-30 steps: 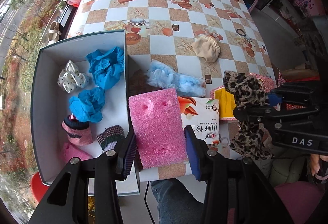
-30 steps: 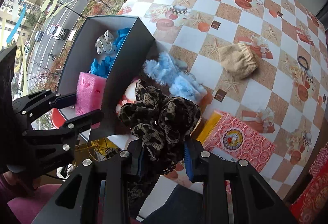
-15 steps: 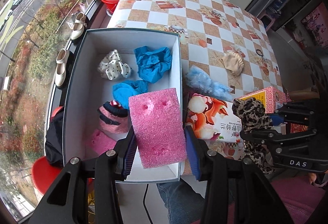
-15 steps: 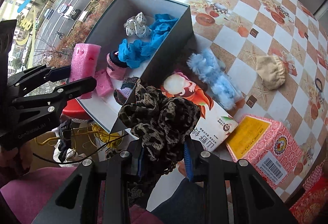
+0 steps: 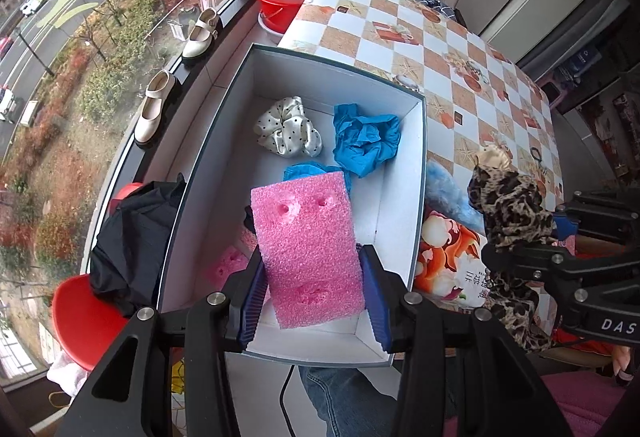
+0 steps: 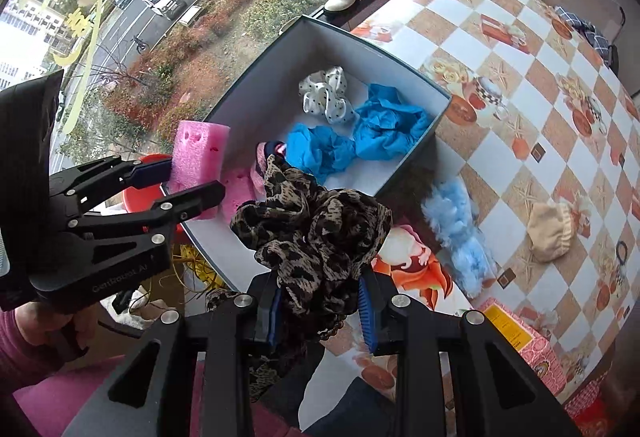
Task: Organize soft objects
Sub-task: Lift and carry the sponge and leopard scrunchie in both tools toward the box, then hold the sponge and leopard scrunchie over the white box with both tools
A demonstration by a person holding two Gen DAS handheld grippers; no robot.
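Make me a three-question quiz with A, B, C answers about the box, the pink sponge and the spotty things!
1. Where is the white polka-dot scrunchie?
A. inside the box
B. on the checked table
C. on the windowsill

2. What colour is the foam block in the left gripper?
A. blue
B. pink
C. yellow

3. What is the right gripper doing?
A. hanging open and empty
B. shut on the leopard-print scrunchie
C. shut on a shoe

Answers:
1 A, it lies on the box's white floor beside crumpled blue cloth.
2 B, the block between the pads is bright pink.
3 B, the leopard fabric is pinched between its pads.
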